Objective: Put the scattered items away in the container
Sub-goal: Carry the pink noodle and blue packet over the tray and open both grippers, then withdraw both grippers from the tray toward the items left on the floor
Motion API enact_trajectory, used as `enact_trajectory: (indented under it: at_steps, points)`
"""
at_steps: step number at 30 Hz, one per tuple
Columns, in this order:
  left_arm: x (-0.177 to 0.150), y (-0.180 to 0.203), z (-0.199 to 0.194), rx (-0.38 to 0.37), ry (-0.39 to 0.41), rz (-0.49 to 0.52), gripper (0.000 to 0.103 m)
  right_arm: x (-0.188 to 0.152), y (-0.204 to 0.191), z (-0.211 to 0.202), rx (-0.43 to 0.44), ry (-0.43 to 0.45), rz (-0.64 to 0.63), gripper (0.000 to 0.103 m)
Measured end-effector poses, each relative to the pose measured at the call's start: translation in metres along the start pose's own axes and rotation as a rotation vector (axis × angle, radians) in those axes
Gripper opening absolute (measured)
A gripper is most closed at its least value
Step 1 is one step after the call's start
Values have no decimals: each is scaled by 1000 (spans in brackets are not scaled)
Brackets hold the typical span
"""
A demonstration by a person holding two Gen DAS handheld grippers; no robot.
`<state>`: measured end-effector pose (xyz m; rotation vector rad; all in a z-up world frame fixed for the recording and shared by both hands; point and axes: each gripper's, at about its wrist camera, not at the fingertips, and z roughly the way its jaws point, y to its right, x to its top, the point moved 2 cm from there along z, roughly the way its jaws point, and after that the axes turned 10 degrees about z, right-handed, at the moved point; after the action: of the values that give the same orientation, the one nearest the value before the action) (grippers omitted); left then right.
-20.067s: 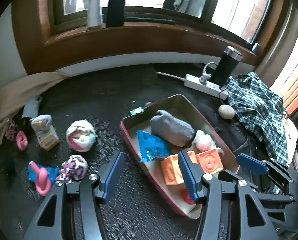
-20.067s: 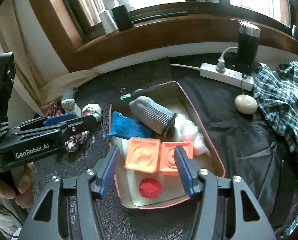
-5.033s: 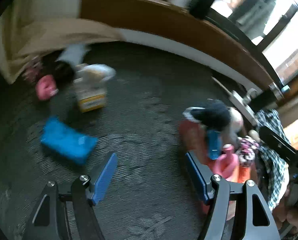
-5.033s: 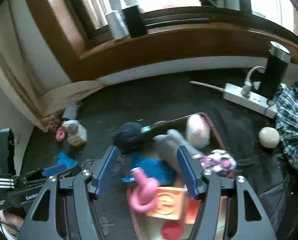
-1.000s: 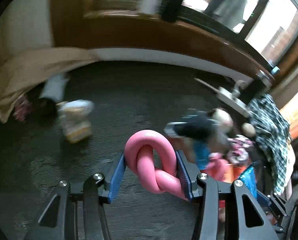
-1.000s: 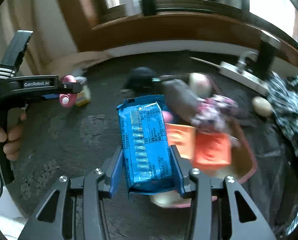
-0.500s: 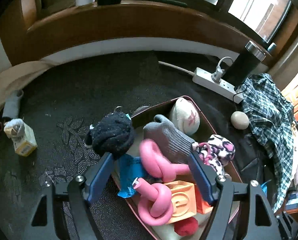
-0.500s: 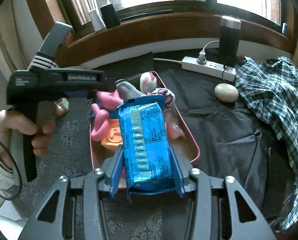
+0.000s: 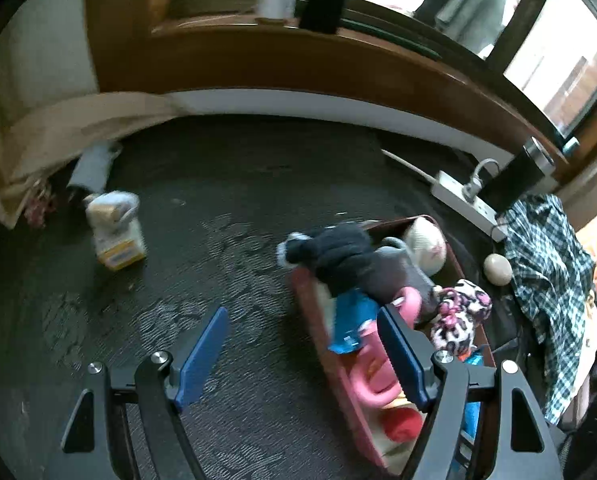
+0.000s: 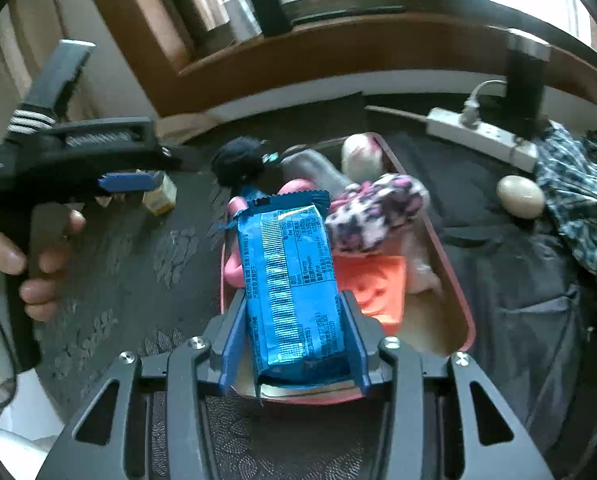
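Where right tongs (image 10: pixel 292 344) clamp: blue packet (image 10: pixel 290 276).

Window daylight, glare up top; motion blur, fisheye-warped dark corners.

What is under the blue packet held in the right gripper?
The blue packet, clamped in the right gripper, hangs over the container. A pink knotted toy and an orange block show beside it; anything directly beneath is covered.
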<state>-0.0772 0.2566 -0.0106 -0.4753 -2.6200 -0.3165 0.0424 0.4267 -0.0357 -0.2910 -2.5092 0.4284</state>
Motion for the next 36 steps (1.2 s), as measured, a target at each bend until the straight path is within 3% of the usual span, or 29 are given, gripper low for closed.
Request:
enact_trajectory:
  at_steps: [10, 15, 22, 36]
  points:
    - [-24, -35, -4, 9, -19, -77, 79, -14, -12, 32, -29, -37, -85, 49]
    - [-29, -38, -6, 8, -20, -81, 79, -7, -6, 20, -4, -10, -33, 59]
    - [-35, -45, -15, 13, -8, -95, 79, 6, 6, -4, -5, 43, 29, 59]
    - [-57, -134, -30, 106, -30, -192, 79, 17, -79, 10, 88, 43, -62, 59]
